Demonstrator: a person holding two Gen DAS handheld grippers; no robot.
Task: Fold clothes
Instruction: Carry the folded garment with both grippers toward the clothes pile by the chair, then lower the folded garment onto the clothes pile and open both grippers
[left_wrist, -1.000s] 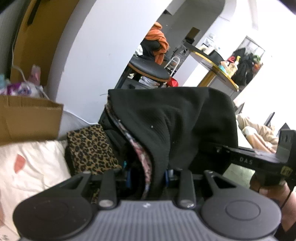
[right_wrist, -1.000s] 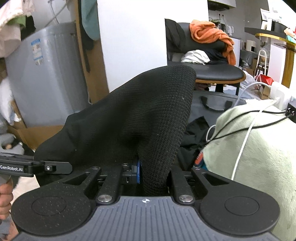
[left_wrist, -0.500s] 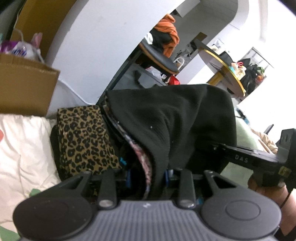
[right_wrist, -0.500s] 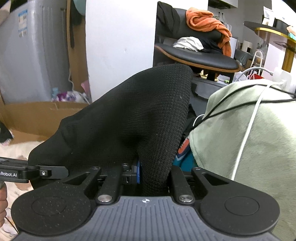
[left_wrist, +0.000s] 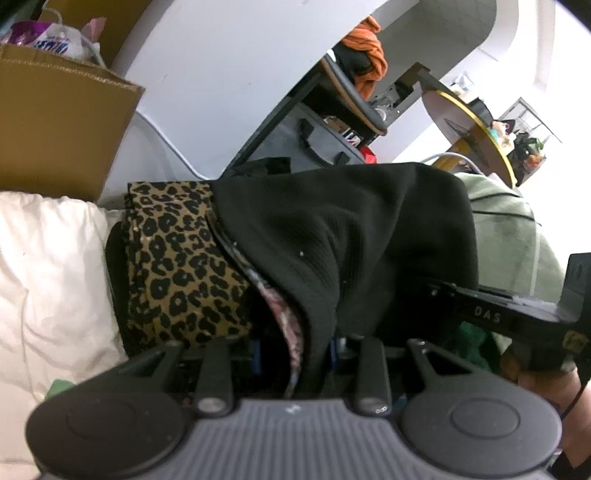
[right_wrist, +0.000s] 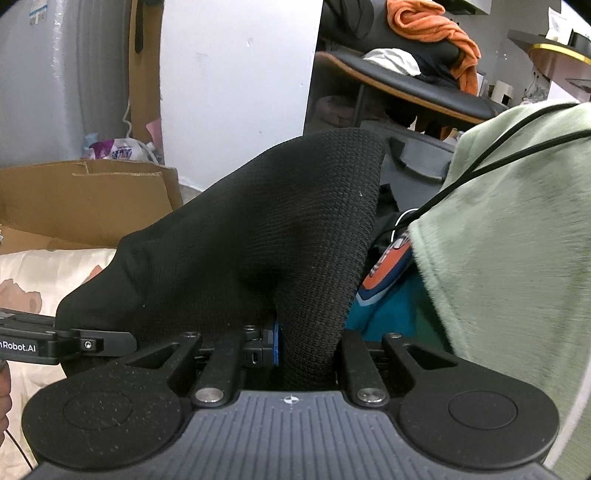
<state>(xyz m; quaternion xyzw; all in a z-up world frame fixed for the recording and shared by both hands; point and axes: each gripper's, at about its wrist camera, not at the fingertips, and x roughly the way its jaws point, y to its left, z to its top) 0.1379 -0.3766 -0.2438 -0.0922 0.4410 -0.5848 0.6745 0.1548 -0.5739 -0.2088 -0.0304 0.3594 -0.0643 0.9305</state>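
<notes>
Black knit garment pinched at both ends

Left hand-held gripper (left_wrist: 295, 354) and right hand-held gripper (right_wrist: 306, 347) each clench bunched folds of the ribbed black knit garment (right_wrist: 258, 236), humped between them; behind, folded leopard-print cloth (left_wrist: 181, 258); fuzzy green blanket (right_wrist: 509, 240); cardboard box (left_wrist: 59, 122).

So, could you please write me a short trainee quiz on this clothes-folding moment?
1. True or false: both grippers are shut on the black garment.
2. Which pattern has the folded cloth beside the black garment in the left wrist view? A) stripes B) leopard print C) checks
3. Fill in: on the chair in the background lies an ______ cloth.

Key: 1 true: the left gripper and the right gripper each pinch a fold of it. 2 B. 3 orange.
</notes>
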